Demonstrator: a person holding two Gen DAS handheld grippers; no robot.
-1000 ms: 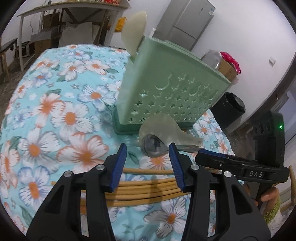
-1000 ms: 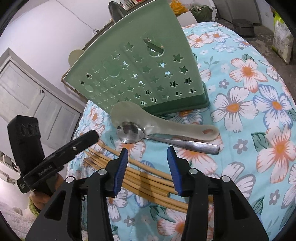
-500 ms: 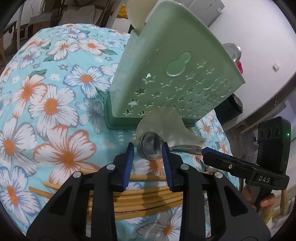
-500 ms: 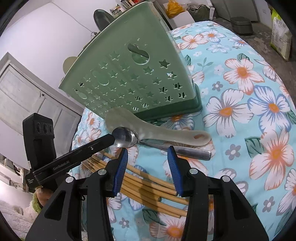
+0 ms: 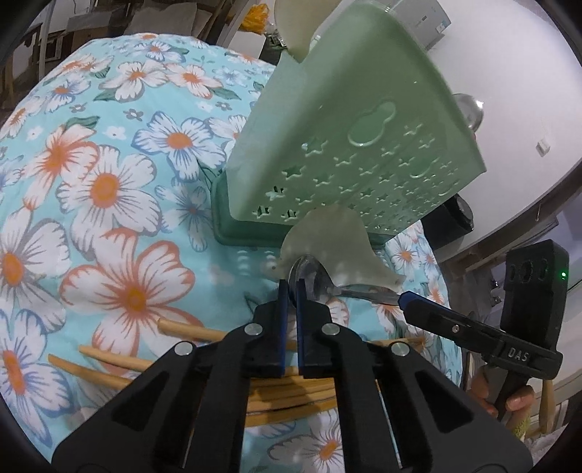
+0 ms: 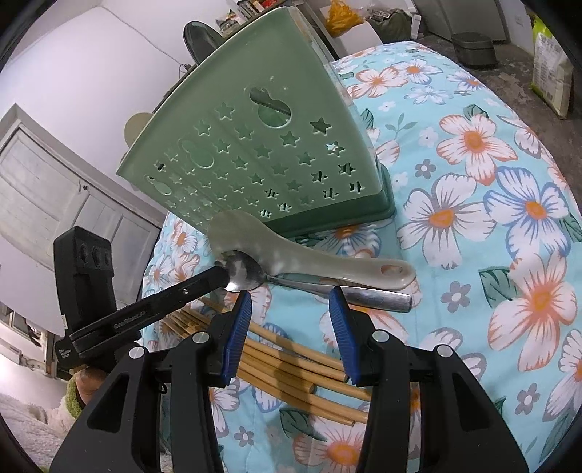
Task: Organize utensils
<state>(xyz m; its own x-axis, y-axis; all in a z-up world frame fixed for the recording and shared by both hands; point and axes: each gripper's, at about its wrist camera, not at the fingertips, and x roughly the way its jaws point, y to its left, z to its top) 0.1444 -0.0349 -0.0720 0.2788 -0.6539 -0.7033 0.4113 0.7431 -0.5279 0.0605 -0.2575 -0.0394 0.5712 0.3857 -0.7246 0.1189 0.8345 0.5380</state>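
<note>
A floral tablecloth (image 6: 509, 174) covers the table, and the green utensil holder (image 5: 349, 152) stands on it. The bamboo chopsticks (image 6: 291, 367) lie loose near the cameras. The pale rice paddle (image 6: 309, 254) rests just before the holder, across the metal spoon (image 6: 243, 271). The left gripper (image 5: 290, 287) is pinched closed, apparently on the spoon bowl's rim. The right gripper (image 6: 291, 309) hovers open over the chopsticks.

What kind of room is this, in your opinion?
Probably a home kitchen or dining area: a table under a flowered cloth bears a green utensil holder, a spoon and chopsticks, and a fridge stands behind.
</note>
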